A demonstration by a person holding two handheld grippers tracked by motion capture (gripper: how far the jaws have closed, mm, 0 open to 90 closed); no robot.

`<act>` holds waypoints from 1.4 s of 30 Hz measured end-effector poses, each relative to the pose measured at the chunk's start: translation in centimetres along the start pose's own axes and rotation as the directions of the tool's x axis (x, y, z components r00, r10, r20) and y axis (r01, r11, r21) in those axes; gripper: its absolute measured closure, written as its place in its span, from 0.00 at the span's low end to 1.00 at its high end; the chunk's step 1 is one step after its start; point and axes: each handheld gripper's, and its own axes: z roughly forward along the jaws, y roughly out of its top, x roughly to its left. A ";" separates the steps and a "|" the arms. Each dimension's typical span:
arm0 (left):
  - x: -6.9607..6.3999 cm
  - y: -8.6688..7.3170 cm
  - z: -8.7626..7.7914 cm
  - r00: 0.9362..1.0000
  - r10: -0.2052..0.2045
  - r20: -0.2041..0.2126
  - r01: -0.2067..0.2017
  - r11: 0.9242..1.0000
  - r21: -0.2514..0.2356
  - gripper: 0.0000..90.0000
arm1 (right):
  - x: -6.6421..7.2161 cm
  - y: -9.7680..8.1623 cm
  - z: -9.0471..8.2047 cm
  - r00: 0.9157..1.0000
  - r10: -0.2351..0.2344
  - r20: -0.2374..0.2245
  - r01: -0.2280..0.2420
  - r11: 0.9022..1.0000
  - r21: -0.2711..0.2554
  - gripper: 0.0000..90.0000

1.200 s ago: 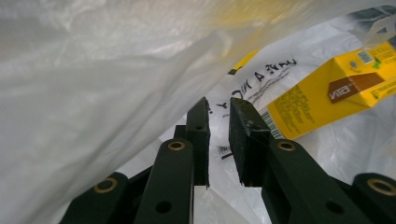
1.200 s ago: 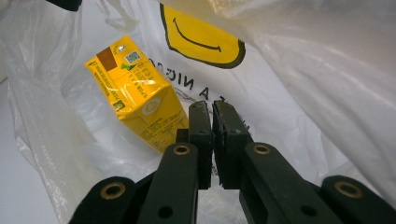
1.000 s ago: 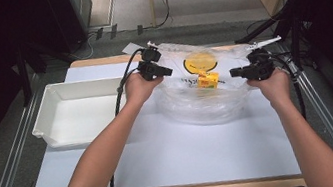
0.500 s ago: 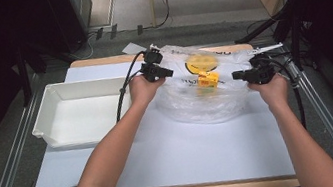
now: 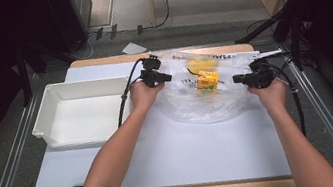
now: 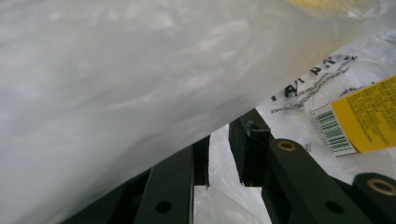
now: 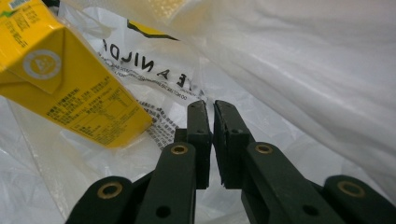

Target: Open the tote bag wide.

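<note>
A: The desk (image 5: 174,158) carried a white tray (image 5: 82,118) at the left and a clear plastic bag (image 5: 207,105) slumped across the middle. Both grippers were at the bag's edges.

B: Contents?

A: A yellow carton (image 5: 207,82) stood inside, with a rounder yellow item (image 5: 199,64) behind it. From the right gripper view the carton (image 7: 70,79) was up and left of the fingers.

B: Finger state?

A: Left gripper (image 5: 162,78): fingers narrow, with bag film (image 6: 219,163) running through the gap. Right gripper (image 5: 239,79): fingers nearly together, with film seemingly pinched between them, though I couldn't tell for certain.

B: Risks?

A: Thin, slick film. If either pinch is shallow, my guess is it slips out when pulled. An uneven pull could tip the carton or drag the bag off the desk's far edge.
</note>
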 end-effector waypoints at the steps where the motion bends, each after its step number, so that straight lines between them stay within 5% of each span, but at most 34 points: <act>1: 0.2 -0.3 0.3 1.000 -0.004 -0.004 0.004 1.000 0.007 0.87 | -0.1 -0.1 0.1 1.000 0.001 -0.001 -0.001 1.000 0.001 0.96; 17: 0.8 -1.1 1.7 0.999 -0.024 -0.043 0.026 0.999 0.035 0.87 | -1.9 -2.9 1.2 0.998 0.053 0.034 -0.053 0.998 0.013 0.96; 33: 1.8 -1.6 2.1 0.995 -0.084 -0.050 0.084 0.996 -0.006 0.87 | -3.3 -4.7 0.9 0.995 0.074 0.072 -0.076 0.997 0.021 1.00; 42: 1.7 -1.6 2.1 0.995 -0.075 -0.068 0.075 0.997 -0.011 0.90 | -4.0 -5.5 -0.1 0.990 0.095 0.105 -0.096 0.995 0.011 1.00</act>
